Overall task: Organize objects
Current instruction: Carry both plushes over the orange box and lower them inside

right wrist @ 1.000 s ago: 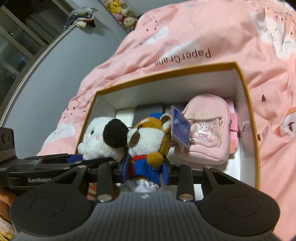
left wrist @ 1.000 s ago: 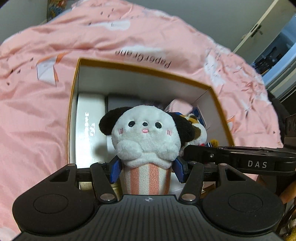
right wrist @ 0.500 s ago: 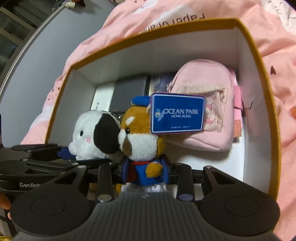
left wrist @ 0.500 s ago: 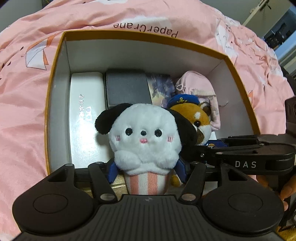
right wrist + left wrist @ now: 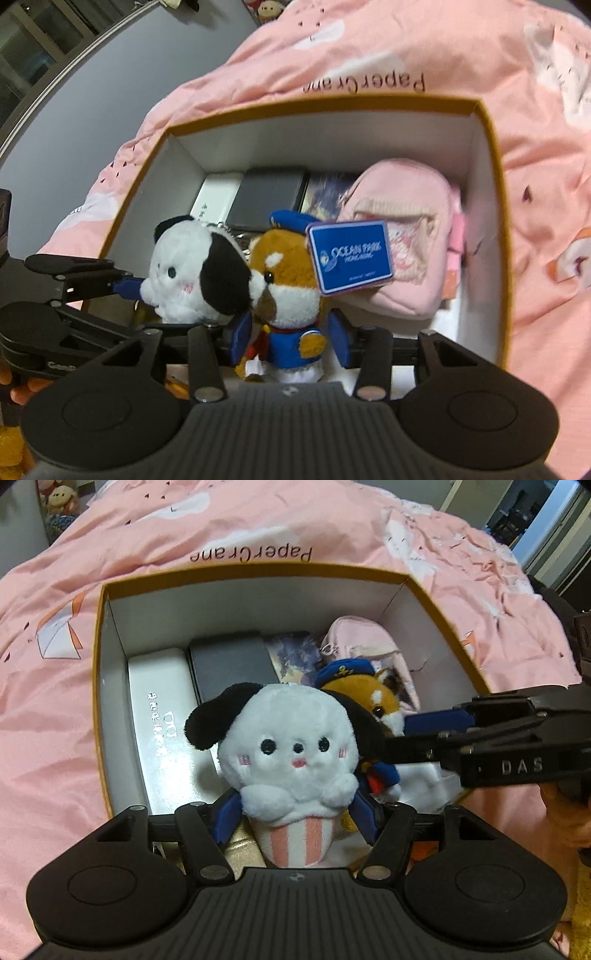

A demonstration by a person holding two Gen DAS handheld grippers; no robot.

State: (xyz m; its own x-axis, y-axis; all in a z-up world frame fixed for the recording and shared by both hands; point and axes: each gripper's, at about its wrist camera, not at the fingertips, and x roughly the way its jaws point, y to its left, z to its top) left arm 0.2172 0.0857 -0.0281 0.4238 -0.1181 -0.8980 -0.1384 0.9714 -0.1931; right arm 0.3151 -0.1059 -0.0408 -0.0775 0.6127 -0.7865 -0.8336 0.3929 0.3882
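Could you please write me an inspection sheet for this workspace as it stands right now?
Surface: pink printed bedspread, rumpled, under an open box with an orange rim.
Job's things: white plush dog and brown sailor plush, side by side at the box's near end; blue tag on the sailor plush.
Clutter: white case, dark grey case, printed card, pink pouch already in the box.
Grippers: left tool and right tool have just been opening; pads stand off the plush toys between them.
Cables: nothing seen.
Surroundings: more plush toys beyond the bed; grey wall.
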